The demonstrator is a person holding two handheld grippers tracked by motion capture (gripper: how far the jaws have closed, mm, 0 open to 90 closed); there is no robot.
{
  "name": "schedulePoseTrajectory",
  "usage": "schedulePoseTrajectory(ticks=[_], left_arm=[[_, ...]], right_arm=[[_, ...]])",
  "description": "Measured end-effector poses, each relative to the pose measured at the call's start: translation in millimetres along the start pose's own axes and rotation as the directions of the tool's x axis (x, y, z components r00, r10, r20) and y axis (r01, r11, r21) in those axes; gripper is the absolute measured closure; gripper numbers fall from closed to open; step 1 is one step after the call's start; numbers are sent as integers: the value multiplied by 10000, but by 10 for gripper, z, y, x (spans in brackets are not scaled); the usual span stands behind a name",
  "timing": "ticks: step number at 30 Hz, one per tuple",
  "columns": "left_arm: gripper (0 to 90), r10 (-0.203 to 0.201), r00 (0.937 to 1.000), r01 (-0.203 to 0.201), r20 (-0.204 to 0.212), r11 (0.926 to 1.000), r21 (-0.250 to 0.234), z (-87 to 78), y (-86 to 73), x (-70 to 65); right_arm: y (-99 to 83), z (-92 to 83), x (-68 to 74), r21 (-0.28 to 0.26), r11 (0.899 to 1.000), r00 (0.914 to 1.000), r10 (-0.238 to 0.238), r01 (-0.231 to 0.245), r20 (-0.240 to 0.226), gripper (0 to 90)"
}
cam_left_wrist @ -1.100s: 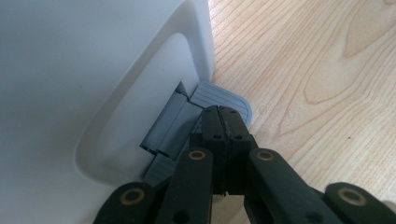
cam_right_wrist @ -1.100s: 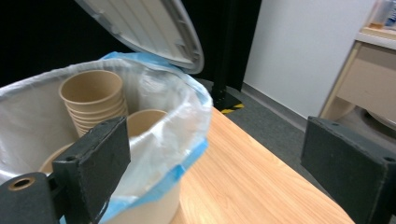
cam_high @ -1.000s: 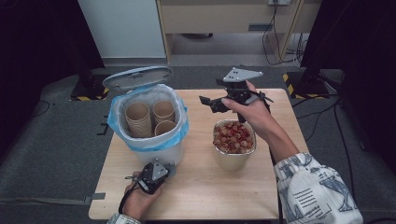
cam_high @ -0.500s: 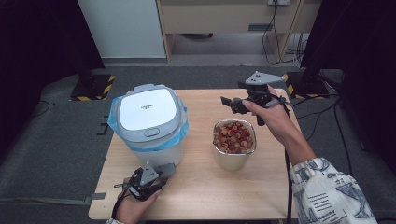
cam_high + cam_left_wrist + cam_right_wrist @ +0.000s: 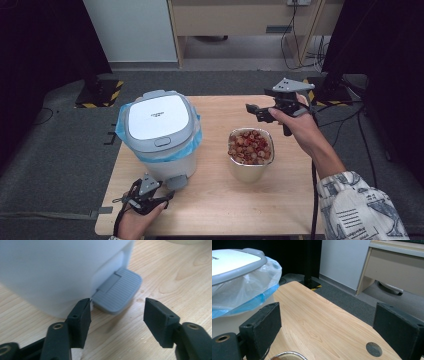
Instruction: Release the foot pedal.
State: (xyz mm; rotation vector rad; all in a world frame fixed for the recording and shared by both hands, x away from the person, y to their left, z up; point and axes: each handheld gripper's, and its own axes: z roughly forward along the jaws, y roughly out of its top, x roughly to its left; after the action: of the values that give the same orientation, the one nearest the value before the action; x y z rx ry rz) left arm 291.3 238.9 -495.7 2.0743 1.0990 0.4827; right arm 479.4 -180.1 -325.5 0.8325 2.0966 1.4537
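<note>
- Left tongs (image 5: 116,315): jaws have just been opening, wide, empty, just off the bin's pedal (image 5: 117,291); lid (image 5: 156,117) down.
- Right tongs (image 5: 327,330): wide, empty, above the table's (image 5: 220,190) far right.
- Next, likely: bowl of scraps (image 5: 250,147).

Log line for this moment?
bin lid: closed | left gripper: just opened, off pedal | right gripper: open, empty | bowl: full
</note>
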Motion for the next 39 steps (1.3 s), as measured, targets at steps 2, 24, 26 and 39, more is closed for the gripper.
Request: schedulePoseTrajectory(ticks=[2, 24, 26, 39], left_arm=[[360, -141, 9999, 141, -38, 9999, -65, -30, -16, 35], [165, -1177, 9886, 1153, -942, 9929, -306, -96, -151, 374], [158, -1256, 9867, 1225, -1033, 9918, -364, -101, -164, 404], [133, -1288, 9800, 1234, -1520, 9914, -446, -109, -201, 494]], right_arm=[[-8, -17, -17, 13, 10000, 10000, 11, -11, 50, 83], [-299, -357, -293, 179, 9988, 9920, 436, -460, 1186, 74], [-363, -390, -320, 248, 9982, 9899, 513, -550, 1323, 75], [-1048, -615, -381, 1012, 9877, 9694, 940, -1194, 2269, 77]])
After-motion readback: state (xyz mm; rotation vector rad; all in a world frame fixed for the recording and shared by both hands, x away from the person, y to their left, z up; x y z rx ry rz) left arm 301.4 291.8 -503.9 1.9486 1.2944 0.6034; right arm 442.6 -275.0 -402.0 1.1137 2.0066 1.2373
